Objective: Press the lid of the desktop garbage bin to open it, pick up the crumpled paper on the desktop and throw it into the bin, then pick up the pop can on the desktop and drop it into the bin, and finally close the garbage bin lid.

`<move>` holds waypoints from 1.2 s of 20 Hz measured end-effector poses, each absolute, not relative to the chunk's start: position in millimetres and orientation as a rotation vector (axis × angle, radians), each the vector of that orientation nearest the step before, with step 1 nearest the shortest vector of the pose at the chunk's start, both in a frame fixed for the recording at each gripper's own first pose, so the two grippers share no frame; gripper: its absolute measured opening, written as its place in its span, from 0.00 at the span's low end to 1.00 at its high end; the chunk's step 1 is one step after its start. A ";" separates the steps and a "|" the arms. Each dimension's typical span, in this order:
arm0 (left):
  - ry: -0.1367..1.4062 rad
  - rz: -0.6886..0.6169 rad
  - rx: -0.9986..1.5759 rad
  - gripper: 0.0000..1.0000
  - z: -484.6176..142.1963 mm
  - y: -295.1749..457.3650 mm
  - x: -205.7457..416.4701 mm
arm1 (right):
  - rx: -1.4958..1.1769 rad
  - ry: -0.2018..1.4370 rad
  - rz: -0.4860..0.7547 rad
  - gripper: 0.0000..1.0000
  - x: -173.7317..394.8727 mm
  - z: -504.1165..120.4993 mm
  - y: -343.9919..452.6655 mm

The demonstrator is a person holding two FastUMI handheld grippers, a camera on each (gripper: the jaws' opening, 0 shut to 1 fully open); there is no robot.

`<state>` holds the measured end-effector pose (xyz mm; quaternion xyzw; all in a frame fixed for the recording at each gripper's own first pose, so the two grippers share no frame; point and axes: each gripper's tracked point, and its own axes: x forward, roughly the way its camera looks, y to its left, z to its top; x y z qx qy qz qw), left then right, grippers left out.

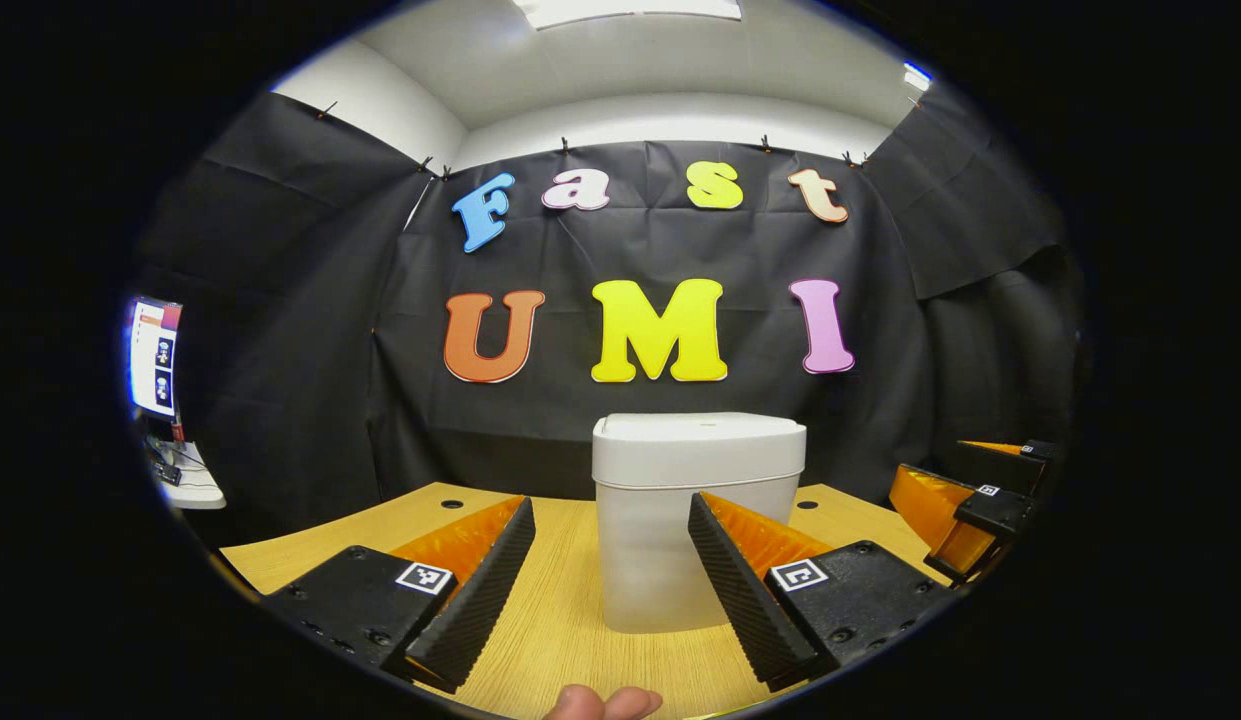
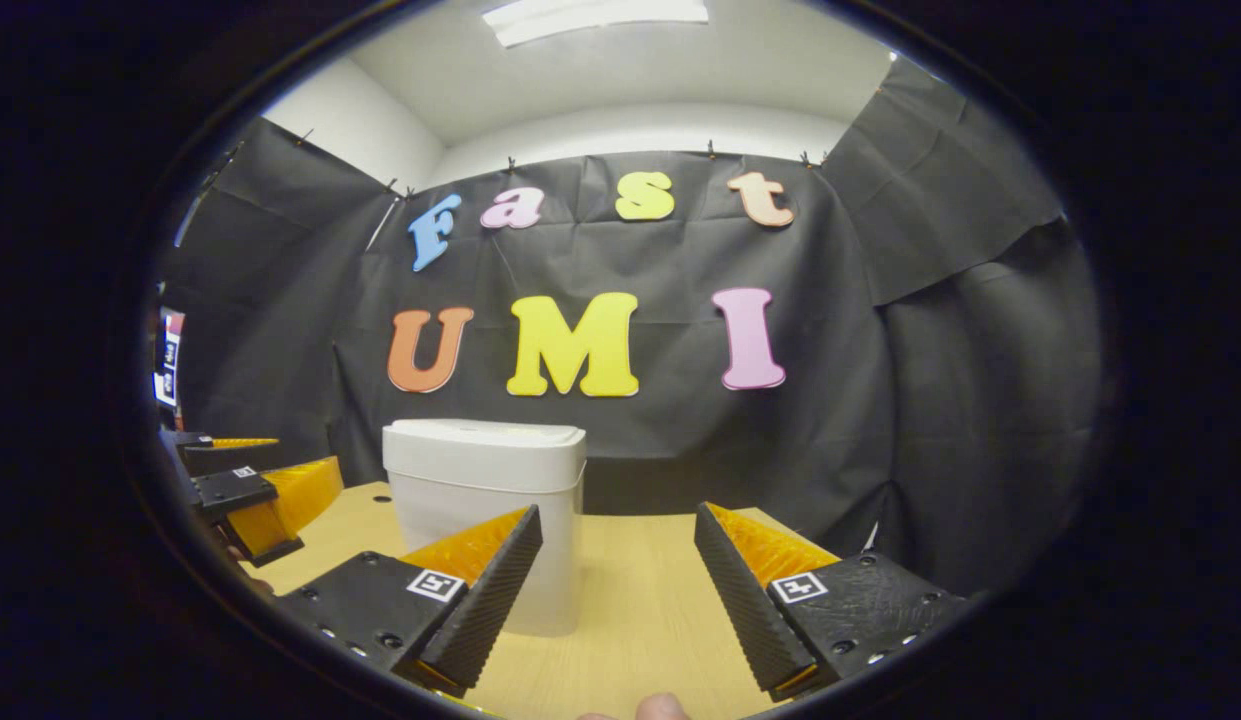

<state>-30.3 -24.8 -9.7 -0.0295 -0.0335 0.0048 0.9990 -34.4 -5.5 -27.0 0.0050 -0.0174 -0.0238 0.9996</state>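
Standing upright on the wooden table [image 1: 570, 600] is one white garbage bin [image 1: 698, 520], its lid [image 1: 700, 432] flat and closed on top. In the left gripper view the bin sits straight ahead, framed between the two fingers of the left gripper [image 1: 612, 575], which are spread wide apart with nothing between them and touch nothing. The same gripper appears at the left edge of the right gripper view [image 2: 242, 480], beside the bin and apart from it.

In the right gripper view the bin [image 2: 485, 500] stands left of centre, partly behind one finger of the right gripper [image 2: 618, 590]. That gripper's two fingers are likewise spread wide and hold nothing. It also shows at the right edge of the left gripper view [image 1: 965, 500], off to the side of the bin and clear of it.

Two round holes [image 1: 452, 504] mark the tabletop in the left gripper view, one on each side of the bin. Fingertips of a hand [image 1: 602, 702] show at the bottom of that view.
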 end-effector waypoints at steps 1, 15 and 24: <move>-0.068 0.011 -0.059 0.99 -9.0 -24.2 -29.9 | 0.011 -0.032 -0.048 0.95 -33.9 -28.2 -6.6; -0.061 0.012 -0.071 0.99 -10.6 -26.7 -28.9 | 0.009 -0.032 -0.046 0.95 -36.8 -24.5 -12.4; -0.072 0.042 -0.067 0.99 -8.8 -18.4 -29.1 | 0.017 -0.043 -0.025 0.95 -37.4 -22.3 -7.1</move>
